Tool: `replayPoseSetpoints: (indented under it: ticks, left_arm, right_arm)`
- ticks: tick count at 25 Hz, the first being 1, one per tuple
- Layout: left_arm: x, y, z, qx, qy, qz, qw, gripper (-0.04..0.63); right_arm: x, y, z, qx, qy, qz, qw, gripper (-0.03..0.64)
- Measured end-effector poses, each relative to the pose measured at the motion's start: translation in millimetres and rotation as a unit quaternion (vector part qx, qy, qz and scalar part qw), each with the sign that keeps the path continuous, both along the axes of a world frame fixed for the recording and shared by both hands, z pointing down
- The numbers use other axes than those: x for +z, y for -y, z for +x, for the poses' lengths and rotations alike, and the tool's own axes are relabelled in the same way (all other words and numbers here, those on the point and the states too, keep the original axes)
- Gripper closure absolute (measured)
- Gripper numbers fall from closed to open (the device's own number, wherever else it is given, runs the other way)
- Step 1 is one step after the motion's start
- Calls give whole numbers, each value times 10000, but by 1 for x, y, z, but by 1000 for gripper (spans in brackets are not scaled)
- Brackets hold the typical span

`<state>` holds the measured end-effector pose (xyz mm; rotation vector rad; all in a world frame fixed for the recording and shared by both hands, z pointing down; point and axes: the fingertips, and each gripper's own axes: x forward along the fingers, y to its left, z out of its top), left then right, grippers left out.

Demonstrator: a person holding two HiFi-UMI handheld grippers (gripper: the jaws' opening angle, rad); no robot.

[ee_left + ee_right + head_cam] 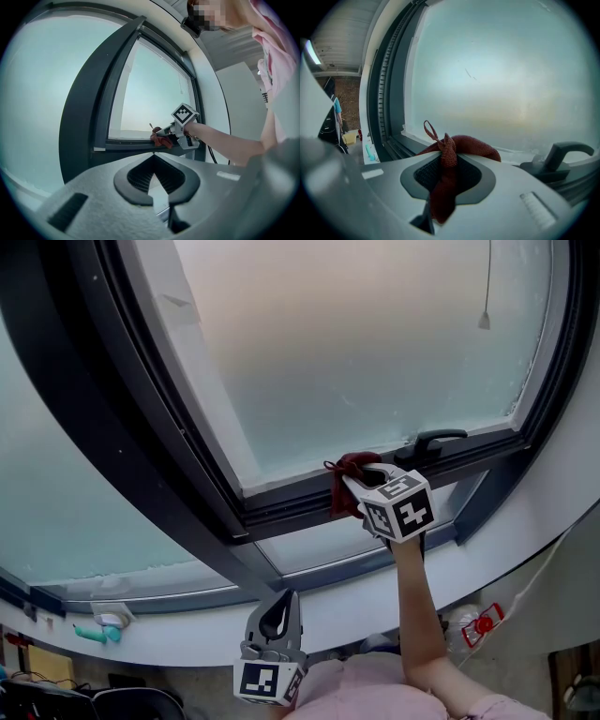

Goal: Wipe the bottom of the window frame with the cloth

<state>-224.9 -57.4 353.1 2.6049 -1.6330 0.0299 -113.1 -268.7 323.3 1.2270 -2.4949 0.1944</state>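
Note:
A dark red cloth is pinched in my right gripper and pressed against the dark bottom rail of the window frame, just left of the black window handle. In the right gripper view the cloth bunches between the shut jaws, with the frosted pane behind it. My left gripper hangs low near my body, jaws shut and empty. Its own view shows the right gripper and the cloth at the frame's bottom rail.
A white sill runs below the frame. On it lie a teal object at the left and a red-and-white item at the right. A blind cord hangs at the upper right. A thick dark mullion crosses diagonally.

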Motion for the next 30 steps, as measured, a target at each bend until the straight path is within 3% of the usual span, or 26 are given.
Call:
replayPoseSetpoints:
  ticks: [10, 20, 30]
  left_arm:
    - [3, -3, -9, 5, 41, -11, 10000, 598]
    - [-1, 0, -2, -134, 73, -18, 9999, 598]
    - [-7, -5, 42, -164, 126, -50, 9998, 598]
  right_arm:
    - [0, 5, 20, 280, 17, 40, 9996, 540]
    - [0, 7, 28, 138, 11, -5, 9999, 540]
    - [-1, 11, 53, 91, -90, 94, 9999, 540]
